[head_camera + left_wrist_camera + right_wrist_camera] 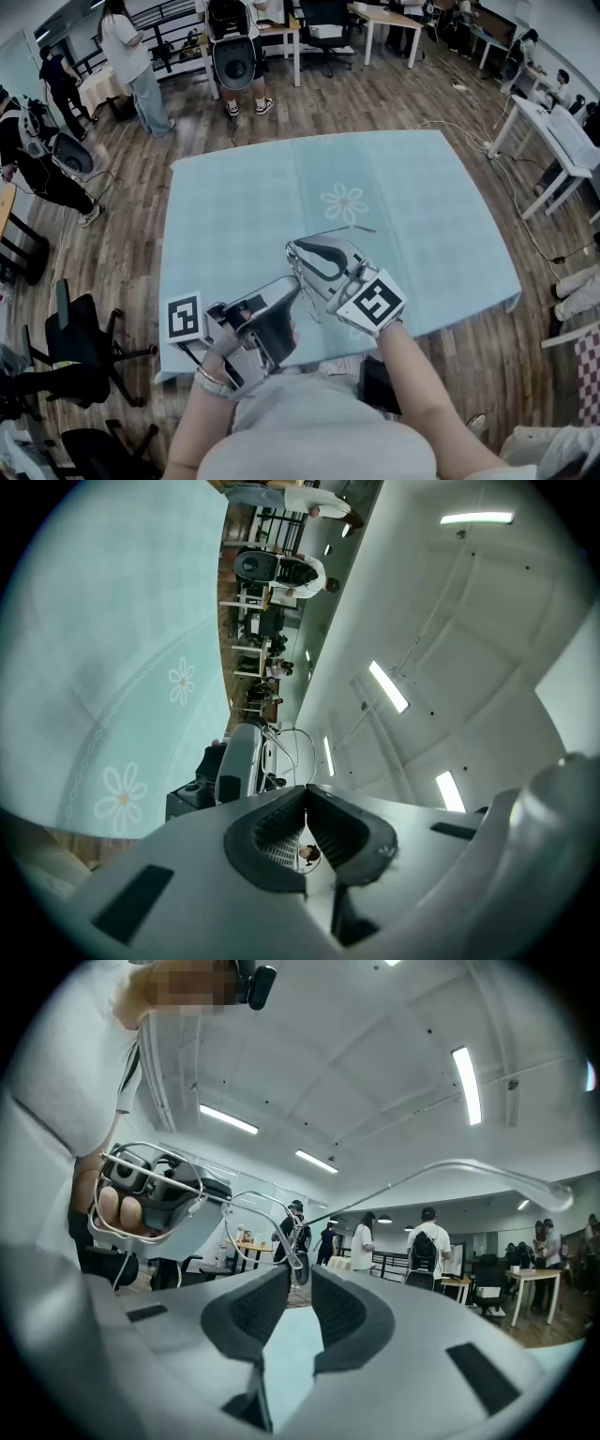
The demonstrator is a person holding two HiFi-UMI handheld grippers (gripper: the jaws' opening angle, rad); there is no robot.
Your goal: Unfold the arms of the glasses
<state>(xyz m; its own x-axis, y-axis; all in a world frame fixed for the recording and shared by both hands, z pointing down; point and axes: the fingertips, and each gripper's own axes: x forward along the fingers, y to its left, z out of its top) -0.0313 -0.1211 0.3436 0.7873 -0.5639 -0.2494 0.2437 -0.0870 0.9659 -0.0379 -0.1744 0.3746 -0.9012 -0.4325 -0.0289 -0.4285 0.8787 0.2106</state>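
Thin wire-framed glasses (253, 1196) hang in the air between my two grippers, above the light blue tablecloth (244, 206). One arm (469, 1166) is swung out and runs off to the right; in the head view it is a thin line (358, 228). My left gripper (289, 286) has its jaws together on the glasses' far side, where wire (298, 747) rises from the tips (306, 789). My right gripper (300, 1274) has the rim between its tips, with a gap still showing beside the wire. The left gripper (150, 1194) shows through a lens.
The table's near edge (281, 361) is just in front of the person's body. A flower print (345, 203) marks the cloth's middle. Several people (131, 56) stand beyond the far edge, office chairs (84, 347) are at the left and white desks (553, 141) at the right.
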